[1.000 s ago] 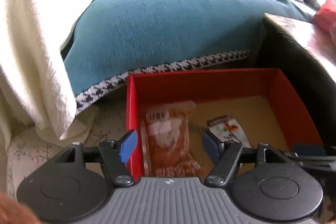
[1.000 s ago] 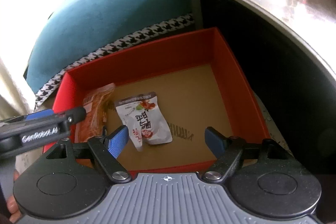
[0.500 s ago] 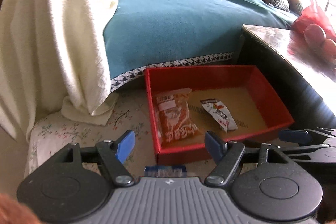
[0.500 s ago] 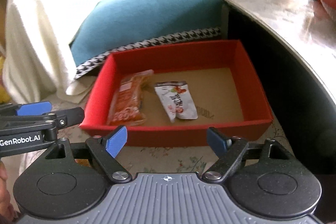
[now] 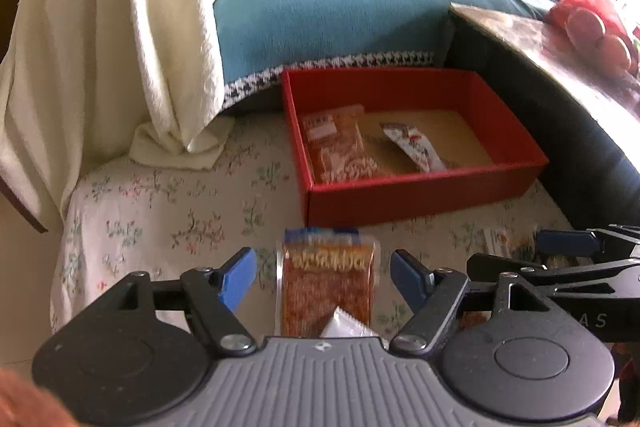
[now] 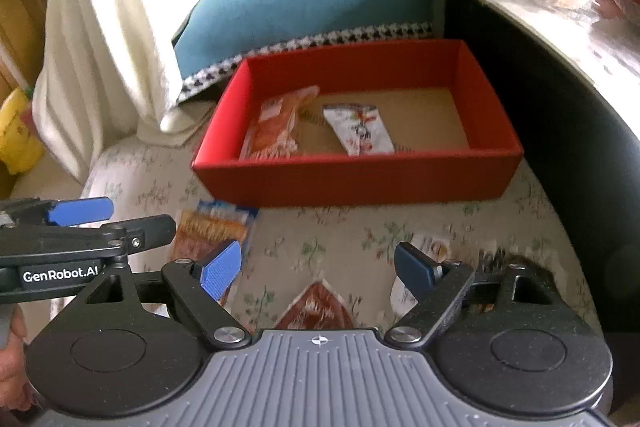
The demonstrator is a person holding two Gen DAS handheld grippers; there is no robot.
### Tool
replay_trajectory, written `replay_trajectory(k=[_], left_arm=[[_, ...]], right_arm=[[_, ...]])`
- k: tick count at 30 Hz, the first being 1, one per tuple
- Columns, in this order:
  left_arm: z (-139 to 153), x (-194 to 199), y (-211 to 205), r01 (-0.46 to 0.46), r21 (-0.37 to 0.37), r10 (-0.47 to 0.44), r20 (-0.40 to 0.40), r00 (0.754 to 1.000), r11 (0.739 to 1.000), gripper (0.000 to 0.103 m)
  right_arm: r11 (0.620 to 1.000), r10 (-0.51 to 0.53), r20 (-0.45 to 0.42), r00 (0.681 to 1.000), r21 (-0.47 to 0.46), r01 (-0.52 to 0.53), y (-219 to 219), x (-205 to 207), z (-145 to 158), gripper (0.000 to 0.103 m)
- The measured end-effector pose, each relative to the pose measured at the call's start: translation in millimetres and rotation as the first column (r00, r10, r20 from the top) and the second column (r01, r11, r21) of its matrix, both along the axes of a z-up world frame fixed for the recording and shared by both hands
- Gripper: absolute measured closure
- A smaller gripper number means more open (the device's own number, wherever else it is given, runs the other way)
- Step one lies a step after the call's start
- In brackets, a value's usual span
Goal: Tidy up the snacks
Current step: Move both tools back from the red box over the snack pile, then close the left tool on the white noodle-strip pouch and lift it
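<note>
Snacks: flat crinkly foil packets

Seen from two wrist cameras held low over a floral-covered surface, side by side, facing a sofa; both near and sharing the red box.

Teal-covered sofa, cream throw, floral-cloth surface, bright window light at right.
</note>
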State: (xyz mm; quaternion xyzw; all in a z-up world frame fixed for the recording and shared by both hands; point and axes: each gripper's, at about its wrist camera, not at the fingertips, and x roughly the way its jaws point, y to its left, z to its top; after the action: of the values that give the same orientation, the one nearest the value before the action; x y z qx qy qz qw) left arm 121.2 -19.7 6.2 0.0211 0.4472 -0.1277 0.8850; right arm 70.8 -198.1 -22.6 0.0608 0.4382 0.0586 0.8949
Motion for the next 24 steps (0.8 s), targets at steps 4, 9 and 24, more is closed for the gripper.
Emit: replay_trajectory(k=[4,9,24], left_arm=[[-5,-12,3,0.013,0.011,-0.013,-0.014,1.0,1.0,0.035],[-12,-24,6,0.026,0.02,-0.025,-0.041,0.999,0.999,0.035],[-38,-55,18,0.084,0.031,-0.08,-0.124,0.989,0.996,0.035]], right_arm=[[1.0,0.012,-0.017,1.0,-0.008,-0.012,5,-13,-6,0.015],[0.999,0.027,-0.04,0.999,-0.021,-0.028,11,-26,-12,0.015],[0.987,0.131,-0.148,0.98,-0.075,-0.143,31,-51,-37,0.013]])
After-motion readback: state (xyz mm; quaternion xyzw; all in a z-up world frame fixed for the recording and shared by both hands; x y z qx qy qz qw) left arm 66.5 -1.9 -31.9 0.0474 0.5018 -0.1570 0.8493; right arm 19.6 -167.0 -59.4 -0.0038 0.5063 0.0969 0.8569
